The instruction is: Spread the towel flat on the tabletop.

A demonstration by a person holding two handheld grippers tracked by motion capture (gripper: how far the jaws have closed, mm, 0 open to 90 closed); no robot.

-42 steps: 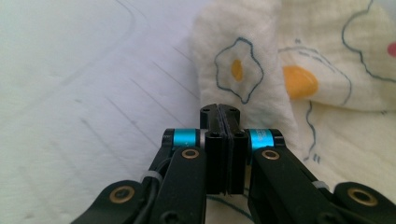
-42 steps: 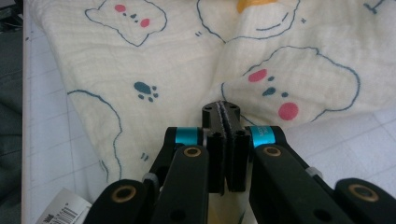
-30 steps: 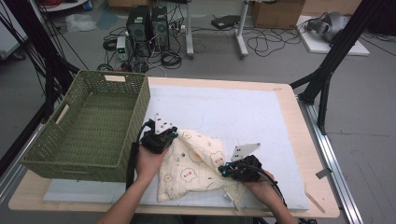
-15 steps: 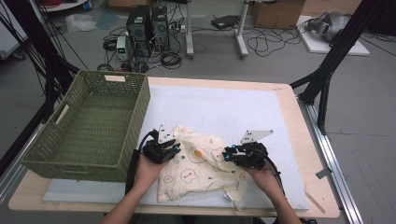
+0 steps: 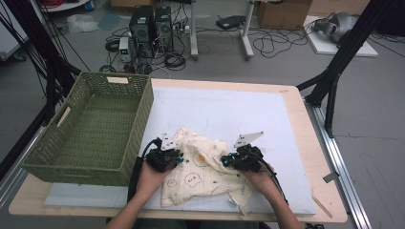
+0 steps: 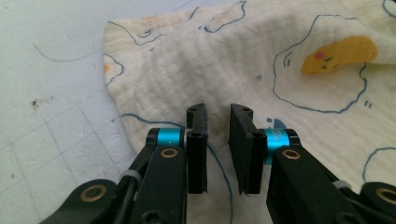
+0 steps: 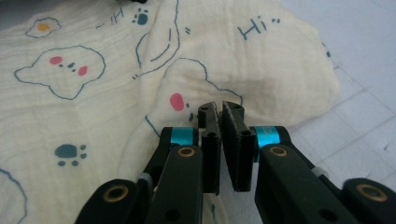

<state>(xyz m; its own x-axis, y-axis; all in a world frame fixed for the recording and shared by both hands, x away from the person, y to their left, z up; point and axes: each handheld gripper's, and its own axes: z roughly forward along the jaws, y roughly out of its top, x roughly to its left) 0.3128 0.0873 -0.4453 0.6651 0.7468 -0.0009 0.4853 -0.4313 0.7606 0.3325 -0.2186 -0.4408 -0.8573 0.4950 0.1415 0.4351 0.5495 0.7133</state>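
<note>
A cream muslin cloth printed with small cartoon animals lies crumpled on the white mat near the table's front. My left gripper rests on the cloth's left part. In the left gripper view the left gripper has just been closing; a narrow gap still shows, with the cloth beneath the tips and nothing pinched. My right gripper is at the cloth's right side. In the right gripper view the right gripper has its jaws nearly together, tips on a raised fold of the cloth.
A green woven basket stands on the left of the table, close to my left hand. The mat's bare far half lies beyond the cloth. The wooden table edge runs along the right; cables and computer cases sit on the floor behind.
Both grippers have shifted toward each other and slightly away from the person. The cloth has bunched into a narrower heap between them.
</note>
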